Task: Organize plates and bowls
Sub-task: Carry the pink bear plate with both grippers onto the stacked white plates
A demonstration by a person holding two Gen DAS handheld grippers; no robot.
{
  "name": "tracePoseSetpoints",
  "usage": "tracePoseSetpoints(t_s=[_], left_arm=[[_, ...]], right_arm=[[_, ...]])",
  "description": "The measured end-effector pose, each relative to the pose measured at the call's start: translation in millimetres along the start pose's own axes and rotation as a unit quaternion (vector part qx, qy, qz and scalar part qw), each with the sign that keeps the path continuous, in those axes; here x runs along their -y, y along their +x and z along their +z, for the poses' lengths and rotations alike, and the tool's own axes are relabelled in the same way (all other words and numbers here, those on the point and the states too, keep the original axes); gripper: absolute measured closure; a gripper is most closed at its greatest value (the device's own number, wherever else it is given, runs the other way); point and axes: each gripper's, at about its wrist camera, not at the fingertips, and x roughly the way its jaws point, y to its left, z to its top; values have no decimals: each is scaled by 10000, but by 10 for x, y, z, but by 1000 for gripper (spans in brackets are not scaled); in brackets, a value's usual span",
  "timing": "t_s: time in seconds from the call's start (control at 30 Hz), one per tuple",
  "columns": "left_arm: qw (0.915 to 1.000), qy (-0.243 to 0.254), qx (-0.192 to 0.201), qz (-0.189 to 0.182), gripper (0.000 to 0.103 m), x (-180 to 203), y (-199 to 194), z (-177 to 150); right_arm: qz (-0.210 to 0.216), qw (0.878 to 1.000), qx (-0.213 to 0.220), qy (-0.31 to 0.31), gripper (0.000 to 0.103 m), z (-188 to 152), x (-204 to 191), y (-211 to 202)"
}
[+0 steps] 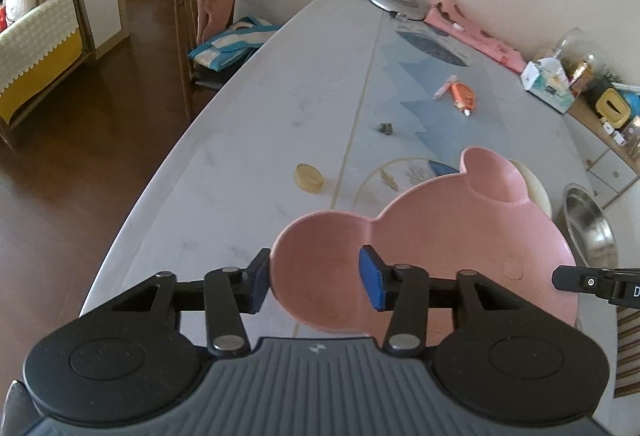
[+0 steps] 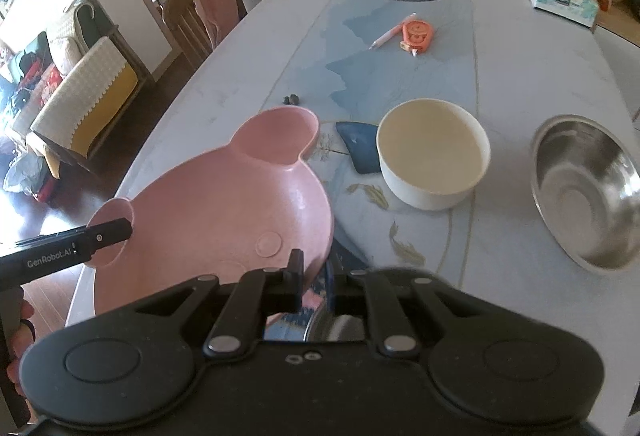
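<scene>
A pink bear-shaped plate (image 2: 216, 204) is held tilted above the surface (image 1: 248, 140), near and left of a cream bowl (image 2: 434, 156) and a steel bowl (image 2: 588, 196). The left gripper (image 1: 316, 278) spans one round ear, its pads set on either side of the ear wall, apparently gripping it; the right gripper (image 2: 316, 278) is pinched narrow on the near rim. The plate is judged light, rigid and fairly smooth, so that a rim hold may slip; opposite edges are best taken.
</scene>
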Motion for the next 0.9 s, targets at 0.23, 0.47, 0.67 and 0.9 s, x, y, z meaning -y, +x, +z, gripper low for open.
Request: tracePoseSetpoints(t_s=[0.23,0.47,0.67,0.9], left_arm=[[9999,24,-80,-81,81,-2,-169,-301],[9993,329,-115,-155,82,77,-426,-591],[9975,595,-191,-328,82,144,-628,-846],[9945,913,-314,-400,82,156,-766,-1146]], right_arm=[[-174,9995,205,145,92,-354,0,-298],[-152,9987,333,366,92,-789,42,-573],[-165,9973,333,638,92,-1184,107,-744],[-44,9955,109,940,92,-1659,147,-802]])
